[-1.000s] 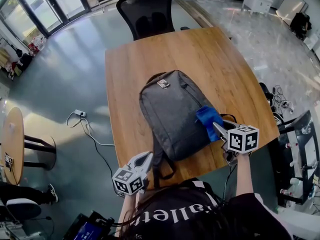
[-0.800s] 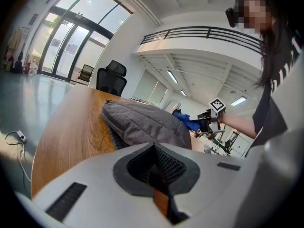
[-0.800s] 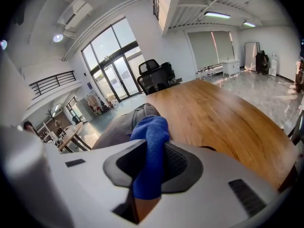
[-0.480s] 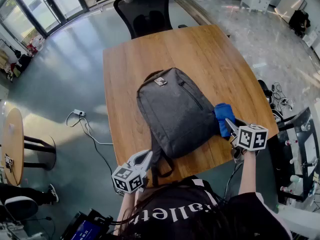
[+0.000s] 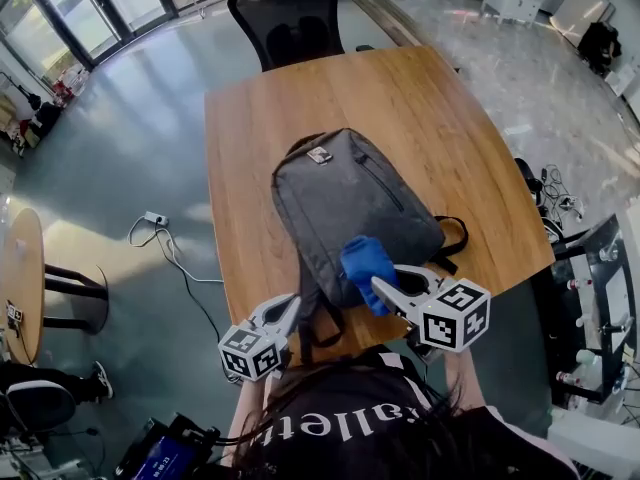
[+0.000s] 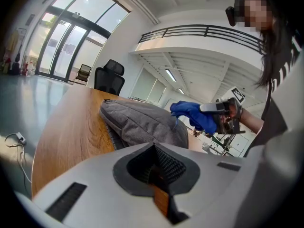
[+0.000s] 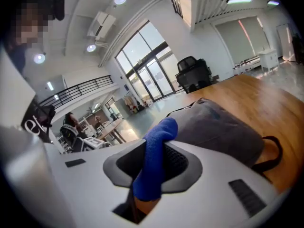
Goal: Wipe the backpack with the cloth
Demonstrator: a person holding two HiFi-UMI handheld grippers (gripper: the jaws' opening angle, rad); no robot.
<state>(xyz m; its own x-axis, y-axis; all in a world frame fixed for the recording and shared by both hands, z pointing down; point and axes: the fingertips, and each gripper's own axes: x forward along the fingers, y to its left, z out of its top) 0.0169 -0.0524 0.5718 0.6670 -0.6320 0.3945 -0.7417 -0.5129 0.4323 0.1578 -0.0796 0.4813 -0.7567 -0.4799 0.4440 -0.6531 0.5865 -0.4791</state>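
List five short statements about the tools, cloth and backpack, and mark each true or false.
1. The right tool is shut on the blue cloth. True.
2. The left tool grips a strap. False: its jaws are together with nothing between them.
3. The grey backpack lies flat on the wooden table. True.
4. The blue cloth is over the grey backpack's handle end. False: it is at the end nearest the person.
5. The office chair at the table's far side is red. False: it is black.
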